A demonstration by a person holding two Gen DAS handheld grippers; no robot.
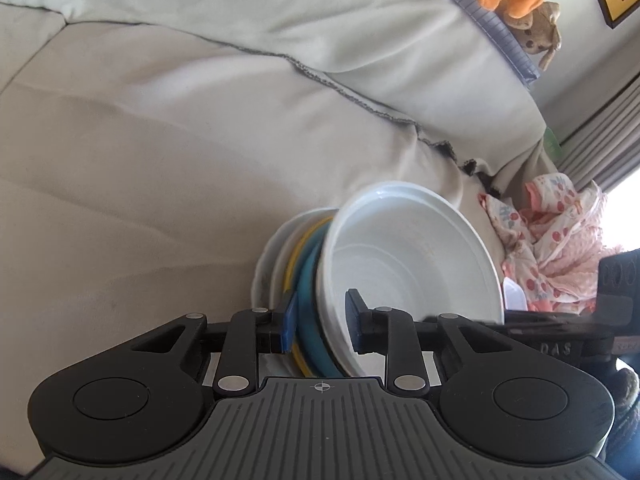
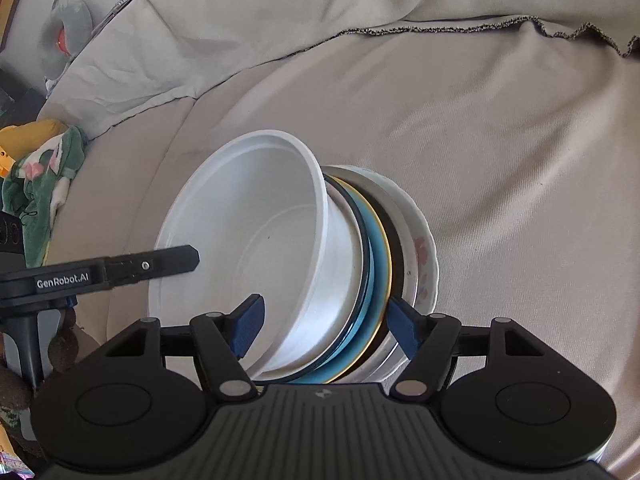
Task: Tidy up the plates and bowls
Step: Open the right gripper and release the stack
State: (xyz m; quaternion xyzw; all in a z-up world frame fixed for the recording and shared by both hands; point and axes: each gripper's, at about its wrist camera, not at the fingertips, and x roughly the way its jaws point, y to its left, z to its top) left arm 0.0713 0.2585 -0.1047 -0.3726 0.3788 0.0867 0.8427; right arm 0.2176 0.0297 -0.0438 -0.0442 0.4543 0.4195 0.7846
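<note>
Stack gripped from both sides, on edge above the sofa

The white bowl (image 2: 248, 248) and the plates (image 2: 380, 264) nested behind it stand on edge; your right tool (image 2: 324, 332) clamps the whole stack, your left tool (image 1: 320, 320) clamps bowl and coloured plates, over the covered sofa (image 2: 500, 160).

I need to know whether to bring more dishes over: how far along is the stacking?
Done: the dishes already sit nested in one stack, the white bowl on top, a blue plate and a floral plate beneath. In hand: the left gripper and right gripper both clamp the stack, which is tipped over the sofa cover. Left: setting it down level. No loose dishes show.
</note>
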